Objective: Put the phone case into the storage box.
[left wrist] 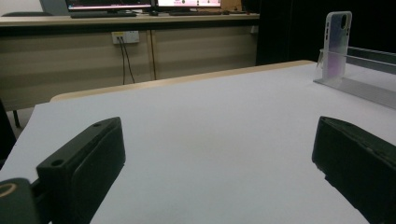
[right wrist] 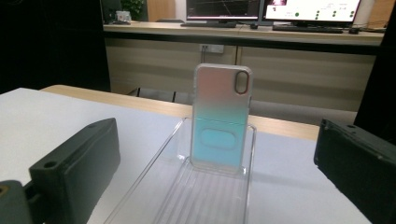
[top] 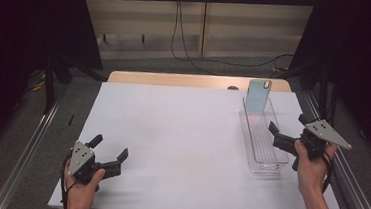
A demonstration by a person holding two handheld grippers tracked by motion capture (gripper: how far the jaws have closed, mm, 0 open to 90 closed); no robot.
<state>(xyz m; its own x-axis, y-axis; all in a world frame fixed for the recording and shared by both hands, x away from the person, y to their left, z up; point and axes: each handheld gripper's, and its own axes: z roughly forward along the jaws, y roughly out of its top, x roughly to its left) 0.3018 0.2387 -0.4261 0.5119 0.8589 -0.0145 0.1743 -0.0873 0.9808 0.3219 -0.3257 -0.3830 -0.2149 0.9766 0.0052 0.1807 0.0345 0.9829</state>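
A phone case (top: 258, 94) with a pink-to-teal back stands upright at the far end of a long clear plastic tray (top: 269, 161) on the right side of the white table (top: 171, 133). Seen from the right gripper view, the case (right wrist: 221, 116) leans against the tray's (right wrist: 154, 186) end wall, straight ahead between the jaws. My right gripper (top: 287, 127) hovers open at the tray's right side, empty. My left gripper (top: 111, 148) rests open near the front left corner, holding nothing. From the left gripper view the case (left wrist: 337, 44) and tray (left wrist: 364, 88) lie far off to the right.
The white sheet covers a wooden tabletop whose far edge (top: 175, 78) shows. Metal rails (top: 29, 147) run along both sides of the table. Desks with monitors (right wrist: 261, 11) and cables (top: 183, 44) stand beyond the table.
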